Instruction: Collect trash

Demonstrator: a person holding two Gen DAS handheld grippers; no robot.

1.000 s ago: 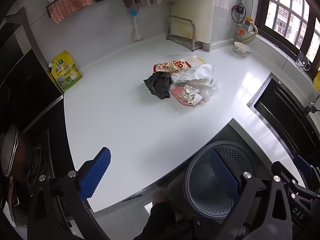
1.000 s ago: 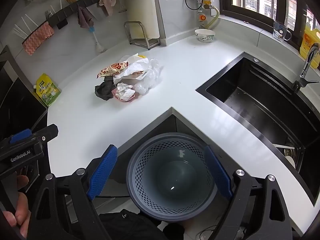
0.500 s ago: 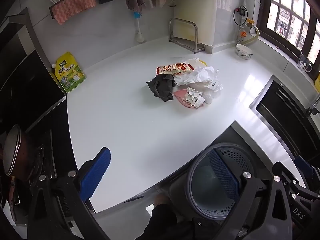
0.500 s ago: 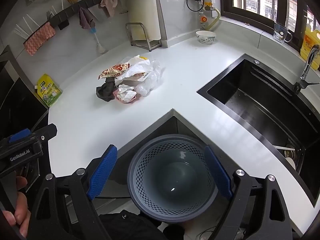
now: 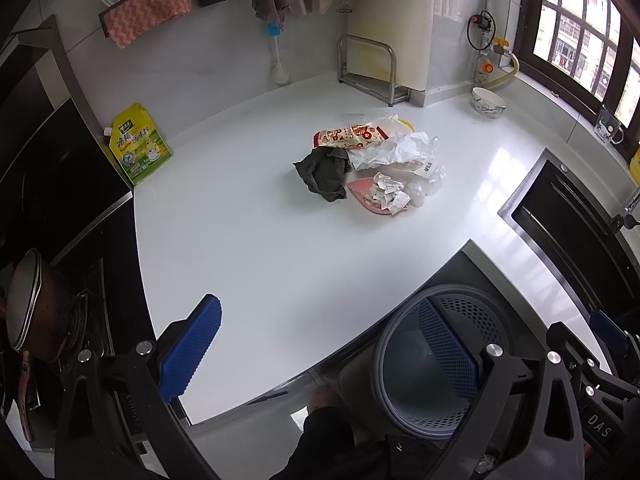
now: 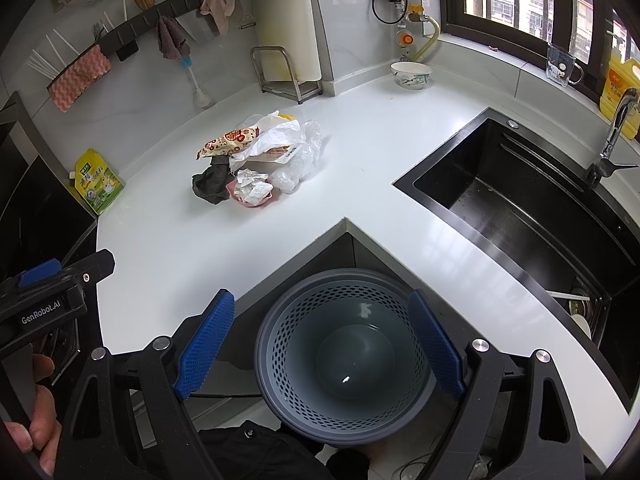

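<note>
A heap of trash lies mid-counter: a red-patterned snack wrapper (image 5: pixel 352 137), a dark rag (image 5: pixel 325 173), white crumpled plastic (image 5: pixel 400 149), and a pink dish (image 5: pixel 362 192) with paper scraps (image 5: pixel 386 197). The heap also shows in the right wrist view, with the wrapper (image 6: pixel 230 141) and the pink dish (image 6: pixel 240 198). A grey perforated waste basket (image 6: pixel 344 350) stands on the floor below the counter corner, also in the left wrist view (image 5: pixel 430 360). My left gripper (image 5: pixel 320 356) is open and empty near the counter's front edge. My right gripper (image 6: pixel 320 346) is open, above the basket.
A black sink (image 6: pixel 520 216) with a tap (image 6: pixel 612 136) lies to the right. A yellow-green pouch (image 5: pixel 138 145) leans by the stove at left. A metal rack (image 5: pixel 368 68) and a bowl (image 5: pixel 487 102) stand at the back. A pan (image 5: pixel 28 304) sits on the stove.
Both grippers have drifted slightly back, so the trash heap sits a little lower in the views. Both stay open and empty.
</note>
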